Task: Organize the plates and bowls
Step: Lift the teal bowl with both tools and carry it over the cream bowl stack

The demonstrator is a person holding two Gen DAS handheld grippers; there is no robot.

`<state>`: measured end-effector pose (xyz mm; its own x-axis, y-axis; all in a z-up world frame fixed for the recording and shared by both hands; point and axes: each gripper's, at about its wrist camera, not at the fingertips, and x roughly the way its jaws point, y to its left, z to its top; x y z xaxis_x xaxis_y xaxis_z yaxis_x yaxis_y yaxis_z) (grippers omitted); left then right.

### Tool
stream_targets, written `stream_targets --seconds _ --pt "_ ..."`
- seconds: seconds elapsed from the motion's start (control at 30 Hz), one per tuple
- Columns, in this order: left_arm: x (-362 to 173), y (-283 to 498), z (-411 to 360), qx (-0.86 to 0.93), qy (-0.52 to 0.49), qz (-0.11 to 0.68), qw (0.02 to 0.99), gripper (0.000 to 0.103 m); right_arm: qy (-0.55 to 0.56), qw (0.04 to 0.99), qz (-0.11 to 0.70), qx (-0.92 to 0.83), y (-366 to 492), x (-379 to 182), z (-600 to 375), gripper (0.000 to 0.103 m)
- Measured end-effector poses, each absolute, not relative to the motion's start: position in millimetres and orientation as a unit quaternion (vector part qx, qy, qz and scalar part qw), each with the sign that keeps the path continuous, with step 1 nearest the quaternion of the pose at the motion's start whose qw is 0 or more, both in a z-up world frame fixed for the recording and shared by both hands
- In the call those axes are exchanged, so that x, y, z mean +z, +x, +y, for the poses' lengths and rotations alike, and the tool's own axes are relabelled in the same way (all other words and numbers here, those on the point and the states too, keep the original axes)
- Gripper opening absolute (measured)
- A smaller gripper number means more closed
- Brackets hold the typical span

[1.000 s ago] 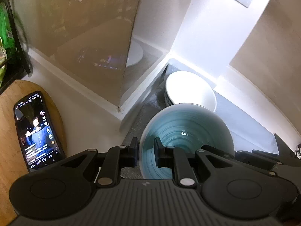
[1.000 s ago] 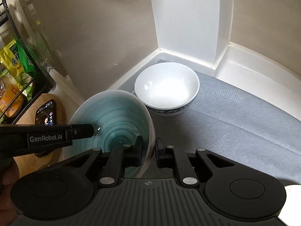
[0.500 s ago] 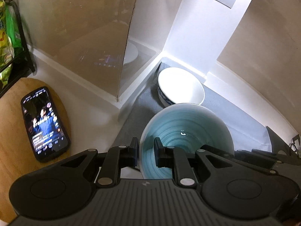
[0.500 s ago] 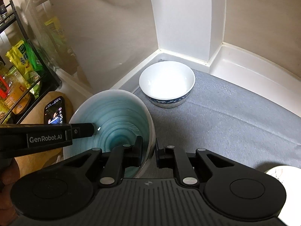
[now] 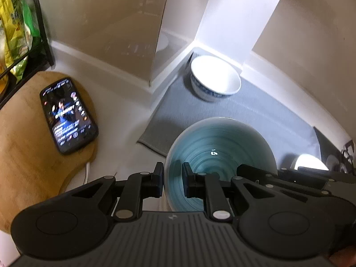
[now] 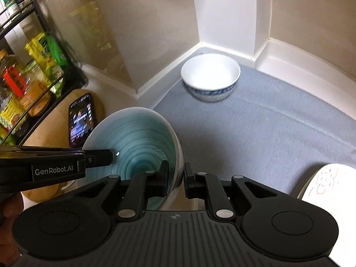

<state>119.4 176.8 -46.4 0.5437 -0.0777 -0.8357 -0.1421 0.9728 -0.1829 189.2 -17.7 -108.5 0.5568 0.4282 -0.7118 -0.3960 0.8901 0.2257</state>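
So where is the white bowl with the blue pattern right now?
The white bowl sits on the grey mat, tucked in the far corner by the white wall, beyond the teal bowl in both views.

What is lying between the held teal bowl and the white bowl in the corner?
Only bare grey mat separates the teal bowl from the white bowl; both wrist views show it.
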Motion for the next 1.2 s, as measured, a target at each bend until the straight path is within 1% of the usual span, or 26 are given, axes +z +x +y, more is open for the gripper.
stream_targets --seconds 0.43,0.67,0.73,1.0,1.03,1.07,1.1,1.13,1.17,1.2 --pt "-74 112 172 0.003 -0.114 0.524 0.844 0.019 -0.001 0.866 0.441 0.235 186 -128 -17 0.015" --pt "-78 115 171 0.000 -0.111 0.529 0.841 0.019 -0.013 0.865 0.446 0.232 188 -132 -16 0.014" --pt "-79 117 173 0.000 -0.111 0.530 0.841 0.019 -0.017 0.864 0.446 0.231 189 -131 -15 0.016" --pt "-79 120 176 -0.001 -0.121 0.536 0.835 0.019 -0.041 0.857 0.457 0.236 192 -130 -14 0.017" --pt "-78 120 176 0.000 -0.122 0.535 0.836 0.020 -0.043 0.857 0.457 0.235 191 -129 -14 0.018" --pt "-78 121 177 0.001 -0.123 0.534 0.837 0.021 -0.047 0.858 0.455 0.234 191 -128 -14 0.023" --pt "-78 121 178 0.002 -0.125 0.533 0.837 0.024 -0.053 0.860 0.453 0.230 191 -126 -14 0.033" --pt "-78 121 178 0.004 -0.128 0.534 0.836 0.031 -0.057 0.863 0.450 0.223 191 -125 -15 0.036" --pt "-78 122 178 0.004 -0.131 0.534 0.835 0.035 -0.059 0.865 0.448 0.217 191 -124 -17 0.041" --pt "-79 122 178 0.004 -0.134 0.534 0.835 0.041 -0.058 0.866 0.447 0.215 192 -123 -19 0.041"
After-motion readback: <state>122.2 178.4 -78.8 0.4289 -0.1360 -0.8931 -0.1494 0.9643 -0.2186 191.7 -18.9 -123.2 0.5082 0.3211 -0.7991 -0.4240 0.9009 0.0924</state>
